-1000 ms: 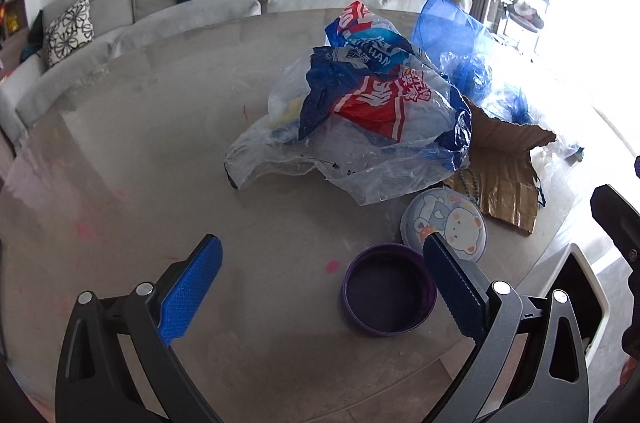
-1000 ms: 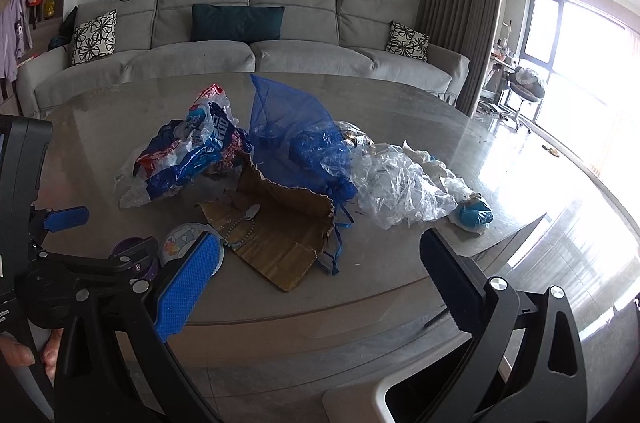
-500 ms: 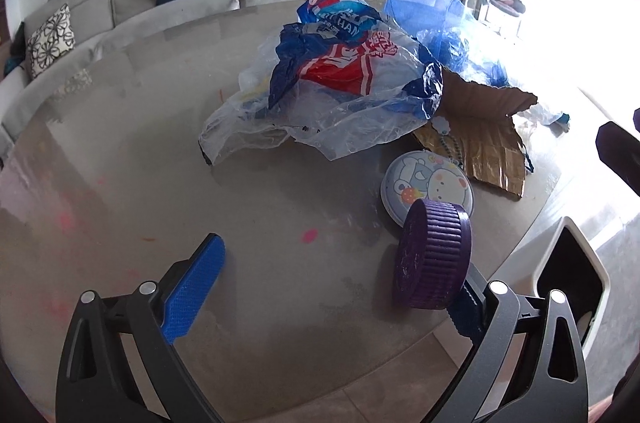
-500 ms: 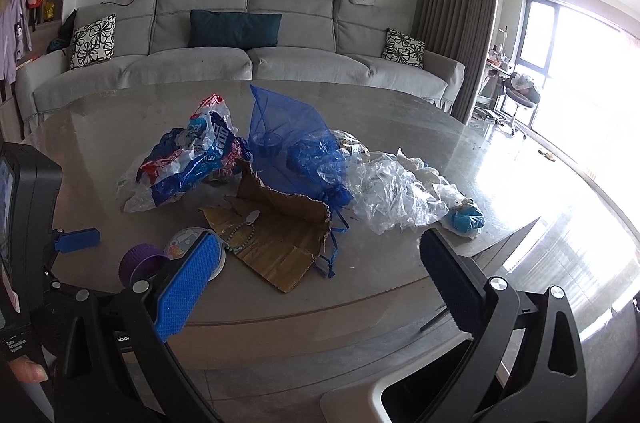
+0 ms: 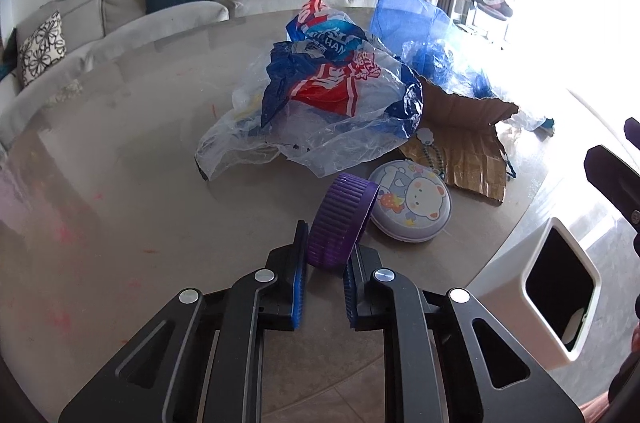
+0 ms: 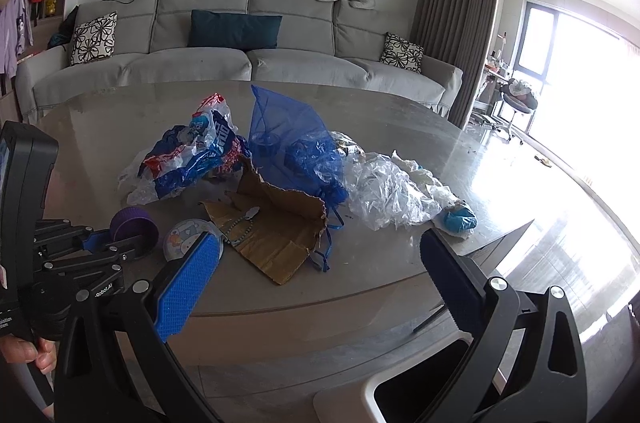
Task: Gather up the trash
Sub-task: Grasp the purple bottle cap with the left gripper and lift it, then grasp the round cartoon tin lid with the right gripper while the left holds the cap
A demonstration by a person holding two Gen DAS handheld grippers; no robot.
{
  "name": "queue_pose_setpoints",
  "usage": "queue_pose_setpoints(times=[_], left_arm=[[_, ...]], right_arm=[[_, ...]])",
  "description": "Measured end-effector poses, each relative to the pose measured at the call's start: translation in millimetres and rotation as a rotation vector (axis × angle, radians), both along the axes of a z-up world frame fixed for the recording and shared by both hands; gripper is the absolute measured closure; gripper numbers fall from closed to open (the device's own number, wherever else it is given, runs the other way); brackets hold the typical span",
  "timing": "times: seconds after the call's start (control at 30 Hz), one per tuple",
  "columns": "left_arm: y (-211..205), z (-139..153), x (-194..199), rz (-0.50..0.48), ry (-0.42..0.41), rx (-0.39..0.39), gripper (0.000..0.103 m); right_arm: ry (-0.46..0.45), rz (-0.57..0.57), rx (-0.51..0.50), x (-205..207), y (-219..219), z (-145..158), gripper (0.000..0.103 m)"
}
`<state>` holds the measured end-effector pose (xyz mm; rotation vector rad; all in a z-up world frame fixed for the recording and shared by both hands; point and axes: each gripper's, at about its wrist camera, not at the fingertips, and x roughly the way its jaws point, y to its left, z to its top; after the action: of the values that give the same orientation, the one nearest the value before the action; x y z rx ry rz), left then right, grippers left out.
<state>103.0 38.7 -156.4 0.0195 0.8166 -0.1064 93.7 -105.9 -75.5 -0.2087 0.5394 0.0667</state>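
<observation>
Two grippers: I run one per hand, both over the table point(image 5: 120, 151) edge.
Left gripper point(image 5: 325, 263): jaws closing, nearly together, with the purple lid point(image 5: 342, 221) between them. Blue pads point(image 5: 298, 287) press its ribbed rim from both sides, so I call it gripped.
Purple lid pose: stands on edge, tilted, rim toward the camera, top leaning to 1 o'clock. From the right wrist view the lid point(image 6: 134, 225) sits at 9 o'clock of the trash pile, clamped at the left gripper's point(image 6: 100, 241) tip.
Right gripper point(image 6: 320, 265): jaws wide apart, nothing between the pads point(image 6: 186, 283), touching nothing. It hovers off the table edge, above the bin.
Round tin point(image 5: 412, 205): cartoon bear print, flat on the table, just beside the lid at its 3 o'clock. Cannot tell if the two touch.
Cardboard point(image 5: 460, 147): torn brown piece, at 1 o'clock of the tin, a bead chain point(image 5: 434, 153) lying on it.
Printed plastic bag point(image 5: 332, 95): clear with red and blue print, crumpled, at 12 o'clock of the lid, overlapping the cardboard's left edge.
Blue mesh bag point(image 6: 292, 139): behind the cardboard, partly upright.
Clear plastic wrap point(image 6: 388, 187): crumpled, at 3 o'clock of the mesh bag, a blue wad point(image 6: 460, 221) at its right end.
White bin point(image 5: 556, 287): dark opening, below the table edge, at 3 o'clock of the left gripper.
Person's hand point(image 6: 32, 353): fingers on the left handle, lower left corner.
</observation>
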Motion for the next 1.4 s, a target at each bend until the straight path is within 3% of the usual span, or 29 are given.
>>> queue_pose_setpoints(times=[0.4, 0.63, 0.9, 1.4], left_arm=[[19, 59, -14, 0.043, -0.11, 0.074, 0.086], [39, 79, -17, 0.038, -0.143, 0.123, 0.086], [43, 71, -21, 0.038, -0.147, 0.129, 0.086], [54, 50, -14, 0.056, -0.109, 0.116, 0.086]], right_arm=[[-0.005, 0.053, 0.065, 13, 23, -4, 0.003], [0.008, 0.066, 0.105, 24, 42, -13, 0.003], [0.061, 0.054, 0.095, 38, 60, -44, 0.003], [0.123, 0.092, 0.056, 47, 84, -72, 0.004]])
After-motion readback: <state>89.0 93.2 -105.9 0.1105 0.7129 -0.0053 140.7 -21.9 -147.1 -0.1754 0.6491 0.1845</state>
